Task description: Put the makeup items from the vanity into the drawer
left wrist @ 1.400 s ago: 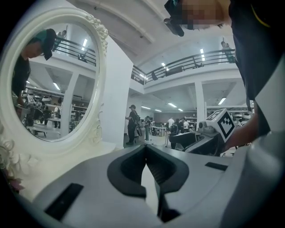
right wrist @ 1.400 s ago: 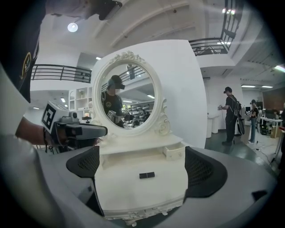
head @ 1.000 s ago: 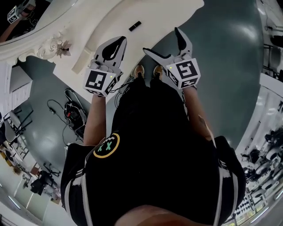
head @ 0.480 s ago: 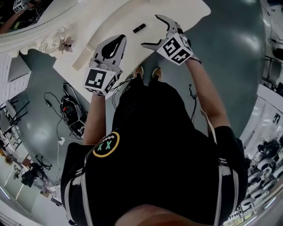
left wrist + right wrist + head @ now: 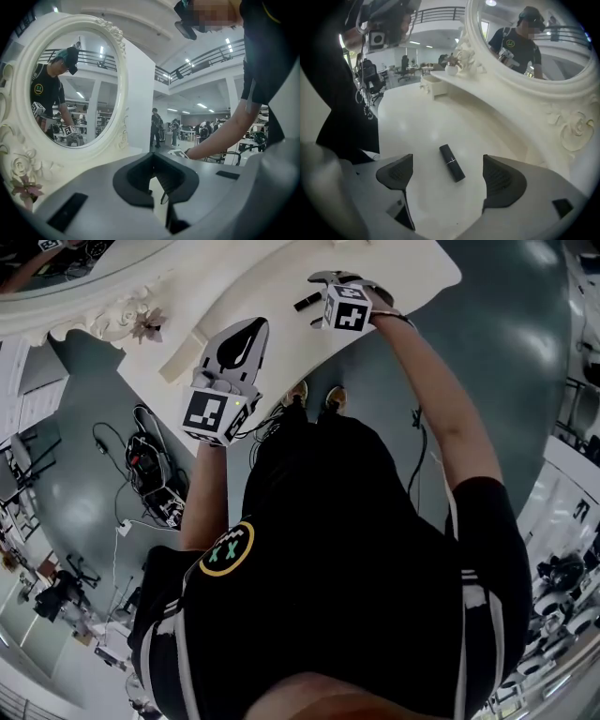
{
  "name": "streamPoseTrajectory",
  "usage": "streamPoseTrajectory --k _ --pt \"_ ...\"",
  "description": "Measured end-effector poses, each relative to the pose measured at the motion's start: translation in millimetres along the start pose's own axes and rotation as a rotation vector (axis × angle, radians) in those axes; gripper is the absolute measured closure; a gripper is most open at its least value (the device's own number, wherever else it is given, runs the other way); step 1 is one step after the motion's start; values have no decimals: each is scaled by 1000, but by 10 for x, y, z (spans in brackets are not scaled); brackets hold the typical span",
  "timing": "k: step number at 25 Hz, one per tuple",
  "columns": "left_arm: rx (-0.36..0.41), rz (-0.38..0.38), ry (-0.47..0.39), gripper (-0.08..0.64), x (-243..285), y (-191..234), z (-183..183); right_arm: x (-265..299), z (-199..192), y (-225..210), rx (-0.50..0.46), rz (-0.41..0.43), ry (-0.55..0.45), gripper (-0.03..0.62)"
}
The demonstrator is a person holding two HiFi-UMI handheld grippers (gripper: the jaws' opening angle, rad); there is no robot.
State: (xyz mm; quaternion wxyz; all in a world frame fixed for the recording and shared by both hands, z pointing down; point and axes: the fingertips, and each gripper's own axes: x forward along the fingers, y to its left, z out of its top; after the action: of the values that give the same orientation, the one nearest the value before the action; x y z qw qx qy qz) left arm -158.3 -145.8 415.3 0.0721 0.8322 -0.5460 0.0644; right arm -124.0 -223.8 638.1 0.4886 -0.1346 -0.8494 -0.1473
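Observation:
A black lipstick tube (image 5: 452,162) lies flat on the white vanity top (image 5: 412,122); the head view shows the lipstick (image 5: 303,303) near the top. My right gripper (image 5: 448,172) hovers just above the vanity with the tube between its jaws, slightly ahead of the pads (image 5: 500,177). The jaws are closing and neither pad touches the tube. In the head view the right gripper (image 5: 317,300) reaches far out over the vanity top. My left gripper (image 5: 253,329) is held back near the vanity's front edge, shut and holding nothing; the left gripper view shows its jaws (image 5: 154,161) pressed together.
An ornate oval mirror (image 5: 534,37) rises behind the vanity with a raised shelf below it. A small drawer (image 5: 432,87) sticks out from that shelf at the left end. A flower ornament (image 5: 145,324) sits by it. Cables (image 5: 150,474) lie on the grey floor.
My right gripper has moved forward and down over the vanity until the lipstick lies between its jaws, which have narrowed a little. The left gripper has stayed put.

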Motion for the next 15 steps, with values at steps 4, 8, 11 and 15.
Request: streamPoseTrajectory --k 4,8,11,15 --pt "1 10 6 540 -25 25 -19 296 -87 87 -27 88 52 118" --pt "1 19 9 540 -43 26 -8 390 -111 84 15 149 51 156" --pt "0 24 12 540 -65 35 -22 387 -121 40 54 161 24 186" --pt "11 18 8 540 -55 33 -37 326 -178 21 87 149 18 275"
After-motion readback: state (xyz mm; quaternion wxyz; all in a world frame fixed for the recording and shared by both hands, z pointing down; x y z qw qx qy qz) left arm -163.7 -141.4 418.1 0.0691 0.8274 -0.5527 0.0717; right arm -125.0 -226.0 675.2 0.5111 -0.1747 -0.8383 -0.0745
